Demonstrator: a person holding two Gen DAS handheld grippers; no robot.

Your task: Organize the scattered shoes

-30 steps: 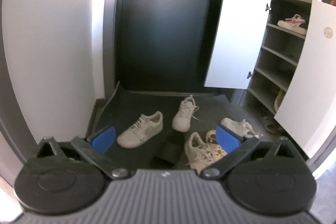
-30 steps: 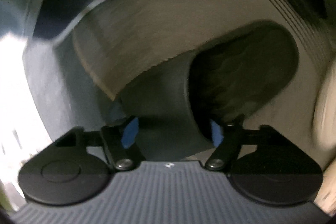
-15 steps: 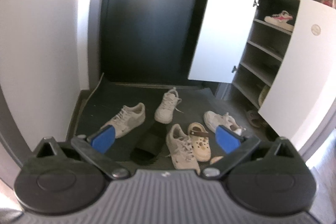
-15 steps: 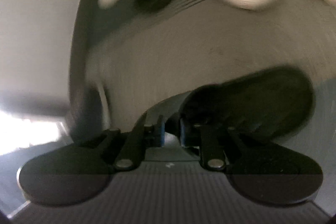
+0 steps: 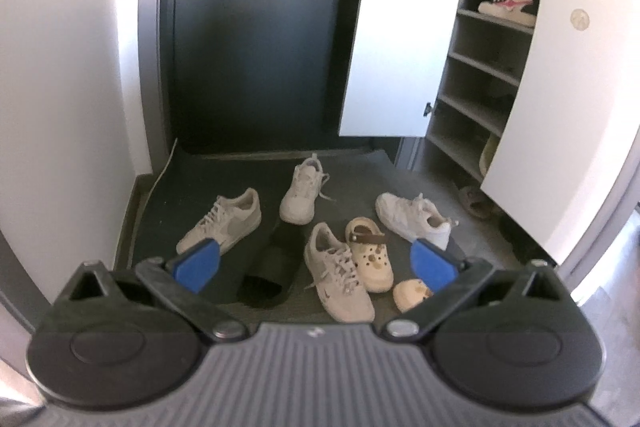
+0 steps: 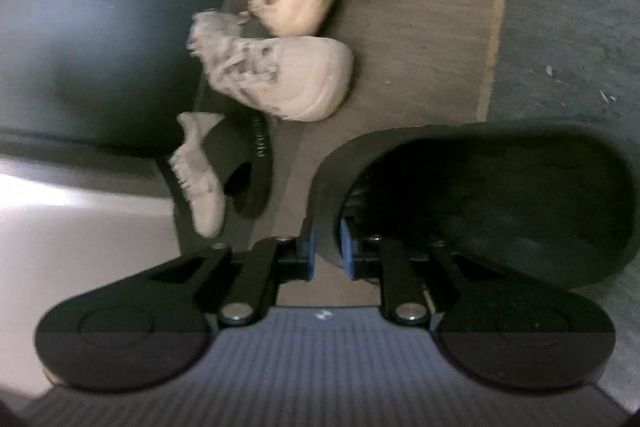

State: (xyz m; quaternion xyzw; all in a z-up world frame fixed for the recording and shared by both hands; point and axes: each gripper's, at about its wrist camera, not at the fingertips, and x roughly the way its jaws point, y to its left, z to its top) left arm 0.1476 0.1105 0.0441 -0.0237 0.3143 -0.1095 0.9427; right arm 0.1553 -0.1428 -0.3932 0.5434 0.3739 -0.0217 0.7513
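Note:
My right gripper (image 6: 327, 251) is shut on the strap of a black slide sandal (image 6: 500, 195) and holds it above the floor. Its mate, a second black slide (image 5: 272, 267), lies on the dark mat (image 5: 192, 195) and also shows in the right wrist view (image 6: 248, 167). Several white sneakers (image 5: 224, 221) (image 5: 304, 193) (image 5: 412, 217) (image 5: 338, 273) and a cream clog (image 5: 370, 257) lie scattered on the mat. My left gripper (image 5: 316, 261) is open and empty, held back above the shoes.
An open shoe cabinet (image 5: 476, 67) with white doors (image 5: 400, 31) stands at the right; a pink-and-white sneaker (image 5: 508, 3) sits on an upper shelf. A brown sandal (image 5: 476, 201) lies by its base. A dark door fills the back, a white wall the left.
My right gripper closed on the black slide's strap and lifted it, swinging its view over the shoes. My left gripper drew back, so more shoes show.

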